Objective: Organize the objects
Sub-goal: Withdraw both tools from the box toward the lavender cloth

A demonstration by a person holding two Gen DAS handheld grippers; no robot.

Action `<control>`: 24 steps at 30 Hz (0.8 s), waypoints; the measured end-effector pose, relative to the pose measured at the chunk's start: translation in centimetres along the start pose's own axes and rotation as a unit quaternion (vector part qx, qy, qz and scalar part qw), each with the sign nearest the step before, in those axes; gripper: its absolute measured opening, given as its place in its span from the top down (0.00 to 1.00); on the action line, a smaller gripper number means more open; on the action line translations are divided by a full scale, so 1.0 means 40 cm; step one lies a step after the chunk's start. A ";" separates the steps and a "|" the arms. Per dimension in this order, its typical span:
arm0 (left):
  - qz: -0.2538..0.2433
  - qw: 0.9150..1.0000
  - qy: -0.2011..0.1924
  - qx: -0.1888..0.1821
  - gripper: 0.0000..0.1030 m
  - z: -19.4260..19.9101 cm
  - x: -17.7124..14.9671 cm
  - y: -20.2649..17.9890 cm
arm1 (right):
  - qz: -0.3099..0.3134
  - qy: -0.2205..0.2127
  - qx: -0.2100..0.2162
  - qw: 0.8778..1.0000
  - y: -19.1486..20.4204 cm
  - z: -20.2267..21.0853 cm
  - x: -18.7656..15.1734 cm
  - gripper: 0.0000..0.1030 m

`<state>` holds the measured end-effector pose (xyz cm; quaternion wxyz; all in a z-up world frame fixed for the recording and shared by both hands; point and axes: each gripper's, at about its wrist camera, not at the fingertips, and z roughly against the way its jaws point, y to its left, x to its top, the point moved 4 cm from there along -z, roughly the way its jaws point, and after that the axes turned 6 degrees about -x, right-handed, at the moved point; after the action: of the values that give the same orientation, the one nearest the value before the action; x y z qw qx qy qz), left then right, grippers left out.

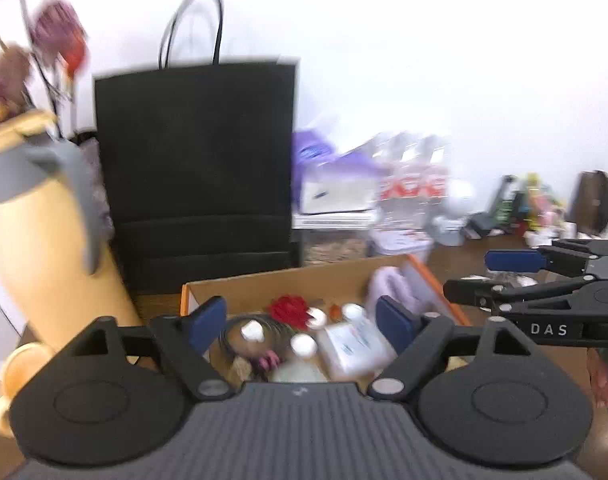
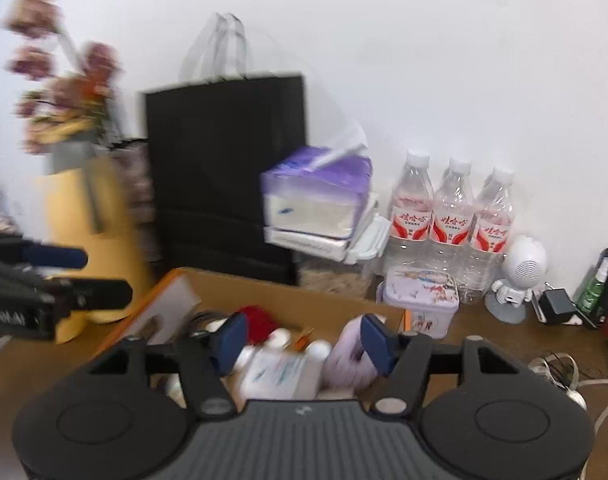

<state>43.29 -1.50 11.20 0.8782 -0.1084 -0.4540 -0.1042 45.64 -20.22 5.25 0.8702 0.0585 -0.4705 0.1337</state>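
a: cardboard box (image 1: 287,284) dead ahead, sitting on the wooden table (image 2: 504,344) in front of the black paper bag (image 1: 195,168), and it's stuffed: red flower (image 1: 289,310), small white caps (image 1: 304,345), a coil of dark cable (image 1: 233,326), a clear plastic packet (image 1: 354,346), something lilac (image 1: 390,286) against the right wall.

b: and the grippers?

a: left gripper (image 1: 304,320) stands wide, nothing between the blue pads (image 1: 207,322), both hanging over the near edge of the box. right gripper (image 2: 304,340) is parted too, a touch narrower, also empty, over the box's right half.

b: so which one is closer to what?

a: from the left wrist view the caps and the packet lie straight ahead and below, between the pads' lines. from the right wrist view the packet (image 2: 281,372) and the lilac thing (image 2: 350,354) sit just under its fingers. the packet's long side seems to run away from both cameras, though the blur makes that a soft call.

b: your pick?

a: i'd say the right one is nearer the lilac piece, the left one nearer the caps and cable. the frames don't settle which item is next.
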 end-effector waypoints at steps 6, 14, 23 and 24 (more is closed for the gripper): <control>-0.053 0.997 -0.048 -0.024 0.00 0.350 -0.180 -0.095 | 0.006 -0.038 0.055 0.998 0.034 0.333 -0.176 0.23; -0.068 0.995 -0.071 -0.021 0.00 0.639 -0.475 -0.134 | 0.045 -0.045 0.075 0.995 0.089 0.650 -0.454 0.18; -0.058 0.997 -0.052 0.011 0.00 0.764 -0.587 -0.086 | 0.095 -0.019 0.093 0.991 0.123 0.863 -0.562 0.16; -0.056 0.997 -0.059 0.014 0.00 0.774 -0.586 -0.076 | 0.095 -0.024 0.084 0.992 0.119 0.874 -0.557 0.14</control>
<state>5.16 6.39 9.73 0.8439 -0.0760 -0.5123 -0.1402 4.55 -27.58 5.78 0.8339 0.0897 -0.4820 0.2536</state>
